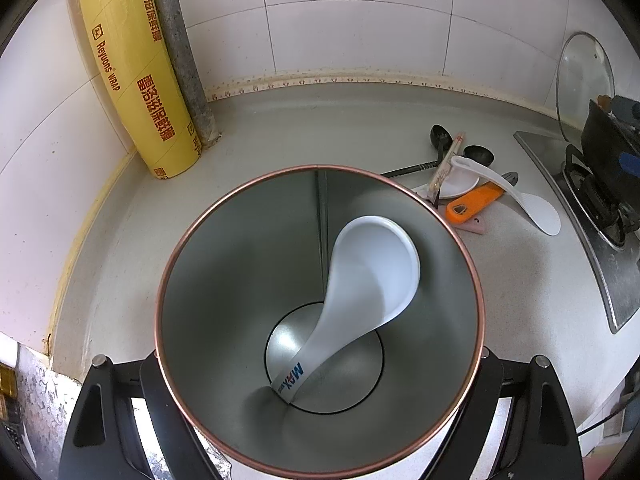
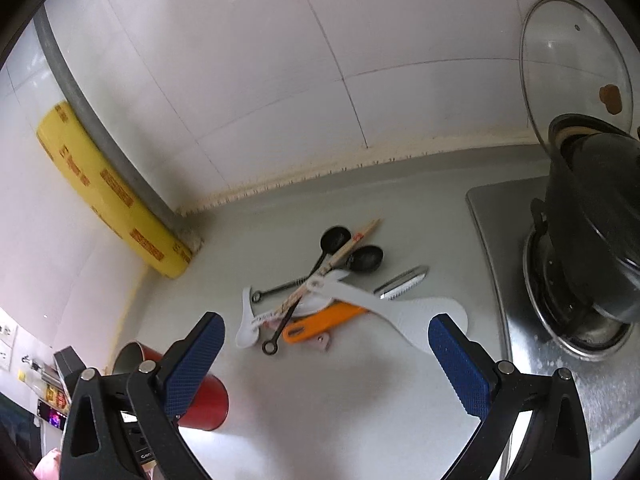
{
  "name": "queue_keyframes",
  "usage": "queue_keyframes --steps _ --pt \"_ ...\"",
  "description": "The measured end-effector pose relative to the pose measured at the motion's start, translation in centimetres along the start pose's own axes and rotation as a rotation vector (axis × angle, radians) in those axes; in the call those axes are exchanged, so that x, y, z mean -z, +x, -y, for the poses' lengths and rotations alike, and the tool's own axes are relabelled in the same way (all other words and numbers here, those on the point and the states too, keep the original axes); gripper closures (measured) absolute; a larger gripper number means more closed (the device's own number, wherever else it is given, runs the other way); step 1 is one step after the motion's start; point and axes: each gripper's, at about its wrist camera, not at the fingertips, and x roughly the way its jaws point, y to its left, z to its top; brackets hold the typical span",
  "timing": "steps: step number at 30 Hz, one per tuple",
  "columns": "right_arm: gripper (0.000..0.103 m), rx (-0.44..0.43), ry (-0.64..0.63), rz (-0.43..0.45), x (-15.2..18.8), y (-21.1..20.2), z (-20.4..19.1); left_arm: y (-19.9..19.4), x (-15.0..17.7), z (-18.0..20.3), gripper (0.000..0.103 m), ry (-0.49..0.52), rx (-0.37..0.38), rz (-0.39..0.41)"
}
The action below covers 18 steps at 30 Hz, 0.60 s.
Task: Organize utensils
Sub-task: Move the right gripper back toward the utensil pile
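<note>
My left gripper [image 1: 320,364] is shut on a steel utensil canister [image 1: 240,260] with a copper rim; its black arms clasp the outer wall on both sides. A white plastic spoon [image 1: 372,264] leans inside it, handle down. In the right wrist view the same canister [image 2: 208,400] is red outside and stands at the lower left. My right gripper [image 2: 326,344] is open with nothing between its blue pads [image 2: 196,356], just short of a pile of utensils [image 2: 320,292]: two black spoons [image 2: 336,240], chopsticks [image 2: 344,252], a white rice paddle [image 2: 424,314], an orange-handled tool [image 2: 324,320] and a small white spoon [image 2: 246,324].
A yellow wrap roll [image 1: 132,68] and a grey pipe [image 1: 180,52] stand in the back corner. To the right is a steel stove [image 2: 500,240] with a black pot [image 2: 592,208]; a glass lid [image 2: 576,64] leans on the tiled wall. A serrated metal tool [image 2: 404,280] lies by the pile.
</note>
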Motion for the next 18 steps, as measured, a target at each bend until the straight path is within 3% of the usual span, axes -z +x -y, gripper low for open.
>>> queue_keyframes --steps 3,9,18 --pt "0.000 0.003 0.014 0.057 -0.1 -0.4 1.4 0.0 0.0 0.0 0.013 -0.002 -0.001 -0.001" --pt "0.000 0.010 0.079 -0.011 0.3 0.6 4.9 0.1 0.0 0.0 0.013 -0.002 -0.003 -0.004" --pt "0.000 -0.014 0.259 -0.035 2.3 1.9 10.0 0.2 -0.3 0.2 0.013 0.000 -0.019 -0.012"
